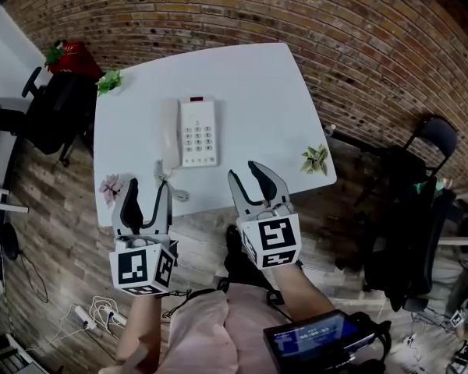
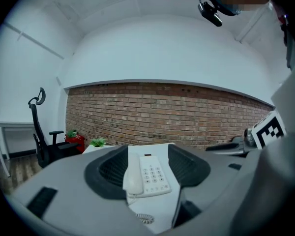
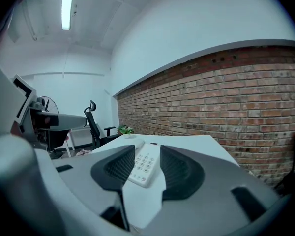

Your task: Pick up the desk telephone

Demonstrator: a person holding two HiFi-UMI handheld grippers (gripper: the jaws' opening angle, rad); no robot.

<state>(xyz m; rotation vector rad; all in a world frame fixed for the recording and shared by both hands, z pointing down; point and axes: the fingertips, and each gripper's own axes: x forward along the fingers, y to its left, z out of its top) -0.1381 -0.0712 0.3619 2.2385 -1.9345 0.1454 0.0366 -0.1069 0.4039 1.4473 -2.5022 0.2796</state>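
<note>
The white table (image 1: 257,84) carries the desk telephone (image 1: 195,131), which lies flat on its left half, about midway between the near and far edges and well in from the left edge. Its long axis runs from the near edge toward the far edge, so its short near end faces the person. Both tools sit at the near edge, pointing across the table toward it. The left gripper (image 1: 148,187) is a little to the left of the telephone's near end. The right gripper (image 1: 246,171) is a little to the right of it and reaches slightly further over the table. Neither looks clearly nearer, and the telephone lies ahead of and between them. Each gripper's jaws stand partly apart with nothing in them, the left pair a little wider than the right. In both gripper views the telephone shows through the gap between the jaws, still some way off. The likely move is a reach forward and inward so the two close on the long sides. The telephone is a slim white slab. The handset (image 1: 170,135) rests in its cradle along the left side and the keypad (image 1: 199,137) fills the right. A coiled cord (image 1: 175,193) trails from the near end toward the near edge, close by the left gripper. A small red strip (image 1: 196,99) marks the far end.
</note>
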